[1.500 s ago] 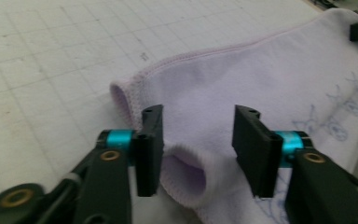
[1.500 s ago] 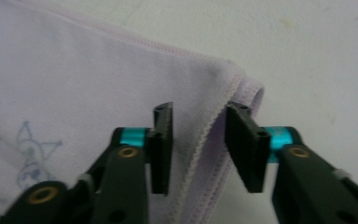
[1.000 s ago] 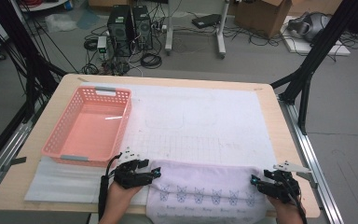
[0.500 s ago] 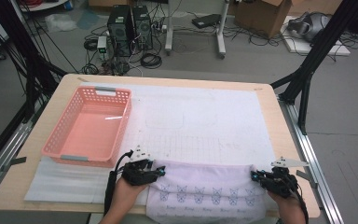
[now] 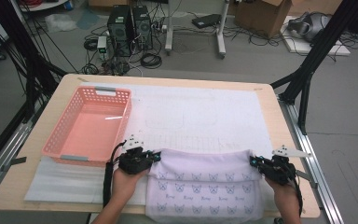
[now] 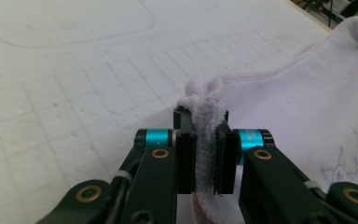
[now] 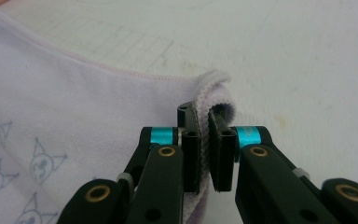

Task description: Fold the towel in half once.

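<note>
Item: lilac cat-print towel (image 5: 205, 184), lying at the tabletop's (image 5: 289, 121) near edge beside the pink basket (image 5: 86, 123), whose far corners I hold pinched in left tongs (image 5: 154, 157) and right tongs (image 5: 252, 161), jaws just closing on cloth, likely for folding.

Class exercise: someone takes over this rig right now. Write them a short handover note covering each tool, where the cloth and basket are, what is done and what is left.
Left tool: jaws have just closed, pinching the cloth's far left corner.
Right tool: jaws have just closed on the far right corner.
Cloth: pale purple with a printed pattern, at the near edge of the white mat, its near part hanging over the table edge.
Basket: pink, empty, left of the cloth.
Done: both corners gripped.
Left: probably fold the cloth, then put it in the basket.
</note>
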`<move>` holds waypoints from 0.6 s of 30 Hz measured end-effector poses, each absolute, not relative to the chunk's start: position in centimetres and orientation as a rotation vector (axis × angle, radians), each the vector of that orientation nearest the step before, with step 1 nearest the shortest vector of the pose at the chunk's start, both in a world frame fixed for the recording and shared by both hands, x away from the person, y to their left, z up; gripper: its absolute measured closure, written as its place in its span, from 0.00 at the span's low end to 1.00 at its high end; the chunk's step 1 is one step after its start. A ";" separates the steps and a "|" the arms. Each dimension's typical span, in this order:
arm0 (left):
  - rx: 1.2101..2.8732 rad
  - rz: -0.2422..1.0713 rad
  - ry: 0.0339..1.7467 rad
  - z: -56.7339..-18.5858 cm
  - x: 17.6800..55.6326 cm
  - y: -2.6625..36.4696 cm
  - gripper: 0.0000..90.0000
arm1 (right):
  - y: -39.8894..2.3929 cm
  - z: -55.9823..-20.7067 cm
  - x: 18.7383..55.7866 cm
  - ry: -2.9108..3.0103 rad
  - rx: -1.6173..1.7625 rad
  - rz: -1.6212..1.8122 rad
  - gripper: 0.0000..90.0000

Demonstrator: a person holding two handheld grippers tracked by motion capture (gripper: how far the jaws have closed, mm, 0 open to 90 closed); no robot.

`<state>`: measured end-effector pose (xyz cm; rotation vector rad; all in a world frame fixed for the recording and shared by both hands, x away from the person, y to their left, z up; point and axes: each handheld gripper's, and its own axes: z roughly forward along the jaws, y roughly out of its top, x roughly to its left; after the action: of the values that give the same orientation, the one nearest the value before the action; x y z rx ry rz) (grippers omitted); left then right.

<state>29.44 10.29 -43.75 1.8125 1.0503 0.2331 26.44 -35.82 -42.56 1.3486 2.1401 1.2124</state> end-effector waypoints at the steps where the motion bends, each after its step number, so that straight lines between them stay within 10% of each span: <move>1: 1.807 0.245 1.058 -43.6 29.9 10.4 0.91 | -35.7 -42.4 26.8 2.138 1.335 1.205 0.95; 18: 1.789 0.329 1.162 -42.0 38.9 9.4 0.91 | -34.9 -41.1 36.3 2.075 1.364 1.116 0.94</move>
<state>38.85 9.41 -42.04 1.7886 1.1616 0.3288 36.31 -34.94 -41.11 1.3637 2.0755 1.1161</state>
